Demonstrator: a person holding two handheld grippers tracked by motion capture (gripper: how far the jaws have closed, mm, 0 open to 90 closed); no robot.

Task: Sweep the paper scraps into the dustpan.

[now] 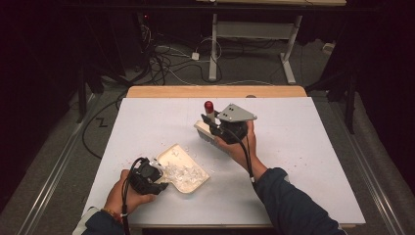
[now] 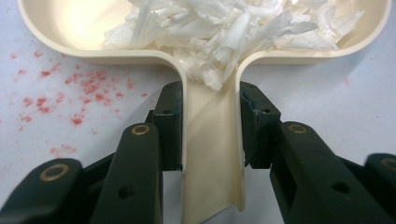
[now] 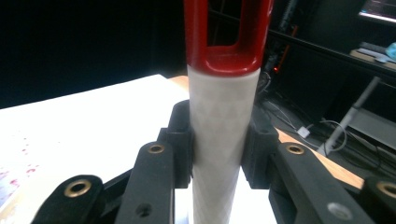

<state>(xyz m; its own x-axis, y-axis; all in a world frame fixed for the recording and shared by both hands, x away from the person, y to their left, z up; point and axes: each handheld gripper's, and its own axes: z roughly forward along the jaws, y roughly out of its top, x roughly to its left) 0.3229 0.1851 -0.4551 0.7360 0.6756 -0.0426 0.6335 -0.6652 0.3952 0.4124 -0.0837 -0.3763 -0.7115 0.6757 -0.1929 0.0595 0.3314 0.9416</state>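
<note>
Left gripper (image 2: 210,135) pinches the handle (image 2: 212,154) of a cream scoop-shaped tray (image 1: 182,169), jaws pressed on both sides. Tray lies flat on the white table (image 1: 303,147), near the front left, holding white shavings (image 2: 233,28). Red specks (image 2: 79,88) on table beside it. Right gripper (image 3: 218,140) clamps a white handle (image 3: 219,140) with red end (image 3: 229,32), held upright above table centre, over a grater-like block (image 1: 204,132).

Probably a lab or recording studio: black curtains (image 1: 44,49) all round, loose cables (image 1: 166,58) on the floor at twelve o'clock, one white-topped table (image 1: 303,161).
</note>
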